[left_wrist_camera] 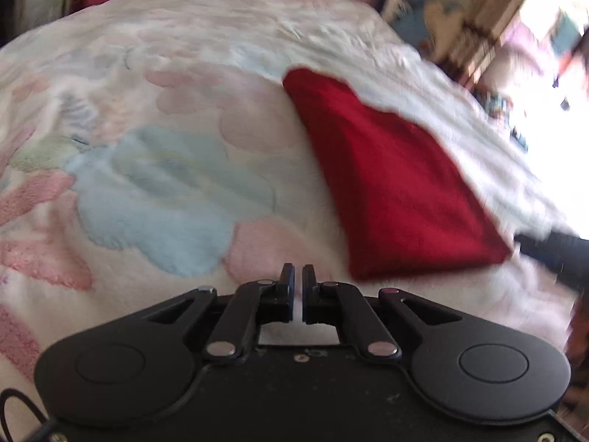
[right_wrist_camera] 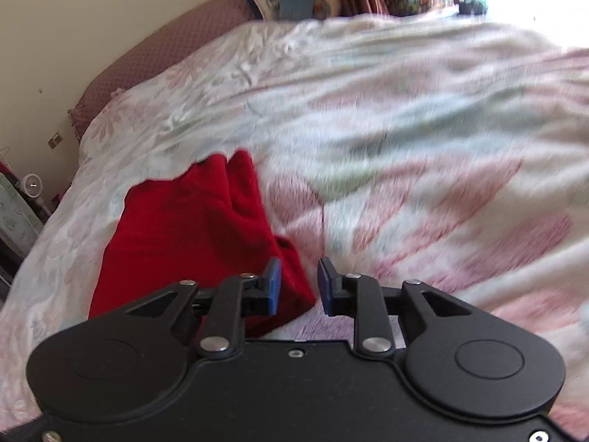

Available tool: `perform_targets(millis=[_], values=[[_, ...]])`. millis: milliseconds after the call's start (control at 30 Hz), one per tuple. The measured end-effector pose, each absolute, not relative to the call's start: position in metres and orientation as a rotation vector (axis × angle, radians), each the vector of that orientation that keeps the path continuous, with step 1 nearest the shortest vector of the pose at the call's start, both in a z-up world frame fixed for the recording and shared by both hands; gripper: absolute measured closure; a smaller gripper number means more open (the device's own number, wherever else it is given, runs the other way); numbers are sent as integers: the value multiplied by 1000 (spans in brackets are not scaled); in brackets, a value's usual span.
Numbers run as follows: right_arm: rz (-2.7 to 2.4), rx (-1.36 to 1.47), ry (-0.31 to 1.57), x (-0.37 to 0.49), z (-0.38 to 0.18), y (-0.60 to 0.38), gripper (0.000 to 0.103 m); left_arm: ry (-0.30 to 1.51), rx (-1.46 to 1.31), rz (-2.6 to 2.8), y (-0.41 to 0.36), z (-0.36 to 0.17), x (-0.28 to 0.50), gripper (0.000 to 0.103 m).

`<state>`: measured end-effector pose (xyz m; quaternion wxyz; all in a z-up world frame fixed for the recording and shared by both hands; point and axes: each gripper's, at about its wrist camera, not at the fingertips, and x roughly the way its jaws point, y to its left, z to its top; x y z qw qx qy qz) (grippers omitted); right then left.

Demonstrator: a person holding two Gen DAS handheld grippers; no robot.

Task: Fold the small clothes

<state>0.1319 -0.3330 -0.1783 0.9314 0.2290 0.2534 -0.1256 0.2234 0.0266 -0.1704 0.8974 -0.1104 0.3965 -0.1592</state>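
The red cloth (right_wrist_camera: 191, 243) lies just left of the open, empty right gripper (right_wrist_camera: 299, 283); the left gripper (left_wrist_camera: 298, 287), closed on nothing, is farther.

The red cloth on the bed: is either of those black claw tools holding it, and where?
Neither. The left gripper is shut on nothing, beside the red cloth. The right gripper is open over its corner.
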Motion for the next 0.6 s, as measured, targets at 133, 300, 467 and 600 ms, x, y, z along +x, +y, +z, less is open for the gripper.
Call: perform_targets(millis=[133, 300, 467, 600], values=[[-145, 395, 476, 133, -164, -313, 80, 779, -353, -399, 21, -150, 237, 99], [-106, 371, 554, 153, -181, -303, 80, 801, -404, -499, -11, -156, 251, 98], [-137, 418, 625, 158, -204, -319, 81, 893, -380, -490, -26, -190, 263, 97], [-116, 453, 633, 155, -197, -324, 81, 932, -433, -513, -14, -200, 265, 97]])
